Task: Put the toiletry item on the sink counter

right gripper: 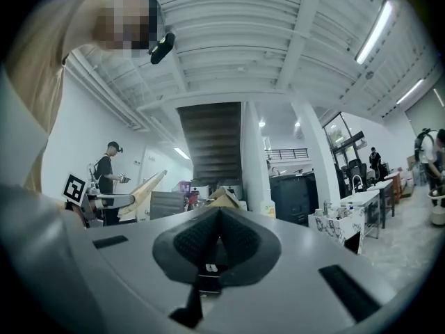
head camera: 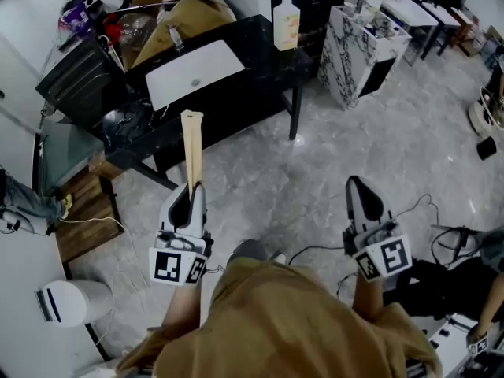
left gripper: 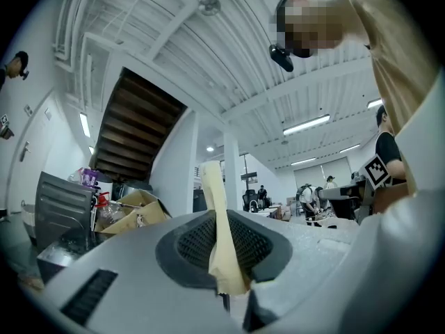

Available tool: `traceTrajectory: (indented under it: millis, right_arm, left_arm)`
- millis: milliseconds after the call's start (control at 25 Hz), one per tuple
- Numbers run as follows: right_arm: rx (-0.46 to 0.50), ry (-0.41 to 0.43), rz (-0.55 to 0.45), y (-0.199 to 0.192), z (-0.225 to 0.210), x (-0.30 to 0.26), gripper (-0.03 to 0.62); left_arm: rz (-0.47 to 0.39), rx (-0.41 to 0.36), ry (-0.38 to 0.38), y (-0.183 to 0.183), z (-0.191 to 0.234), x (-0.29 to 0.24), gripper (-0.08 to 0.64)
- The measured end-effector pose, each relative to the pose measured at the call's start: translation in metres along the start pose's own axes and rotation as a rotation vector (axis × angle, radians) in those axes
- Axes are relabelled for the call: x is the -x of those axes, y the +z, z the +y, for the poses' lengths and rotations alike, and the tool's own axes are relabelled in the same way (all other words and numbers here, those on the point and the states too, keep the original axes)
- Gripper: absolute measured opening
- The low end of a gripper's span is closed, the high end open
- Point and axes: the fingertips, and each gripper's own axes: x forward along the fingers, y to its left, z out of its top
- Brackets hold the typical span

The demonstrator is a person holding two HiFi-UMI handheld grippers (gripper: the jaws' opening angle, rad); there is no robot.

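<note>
A long flat tan toiletry item (head camera: 191, 148) sticks forward out of my left gripper (head camera: 191, 191), whose jaws are shut on its lower end. In the left gripper view the tan item (left gripper: 221, 221) rises between the dark pads (left gripper: 191, 245) of the left gripper (left gripper: 224, 256). The black sink counter (head camera: 264, 65) with its white basin (head camera: 193, 73) stands ahead, well beyond the item's tip. My right gripper (head camera: 360, 186) hovers over the floor at the right, shut and empty. The right gripper (right gripper: 217, 232) shows its pads pressed together with nothing between them.
A pump soap bottle (head camera: 287, 20) stands at the counter's far right end. Cardboard boxes (head camera: 181, 6) and a dark rack (head camera: 79, 81) crowd the counter's left. A marble-patterned cabinet (head camera: 362, 42) is at the right, a wooden stand (head camera: 87, 211) and a white bin (head camera: 67, 302) at the left, cables (head camera: 441, 235) on the floor.
</note>
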Motion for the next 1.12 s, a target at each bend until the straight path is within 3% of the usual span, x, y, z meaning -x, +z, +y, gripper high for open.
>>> traceTrajectory:
  millis: [280,520,760,1120]
  right_arm:
    - [-0.024,0.021,0.039,-0.027,-0.013,-0.028,0.002]
    - [-0.025,-0.033,0.081,-0.043,-0.052,-0.070,0.002]
    - [-0.013,-0.055,0.127,-0.055,-0.087,-0.161,0.002]
    - [0.020,-0.102,0.125,-0.039,-0.114,-0.293,0.003]
  left_arm:
    - [0.024,0.012,0.008,-0.025,0.010,-0.032,0.040]
    - [0.041,0.046,-0.041,-0.052,0.027,-0.104,0.040]
    - [0.041,0.076,-0.077,-0.070,0.077,-0.199,0.040]
    - [0.038,0.111,-0.156,-0.084,0.161,-0.320,0.040]
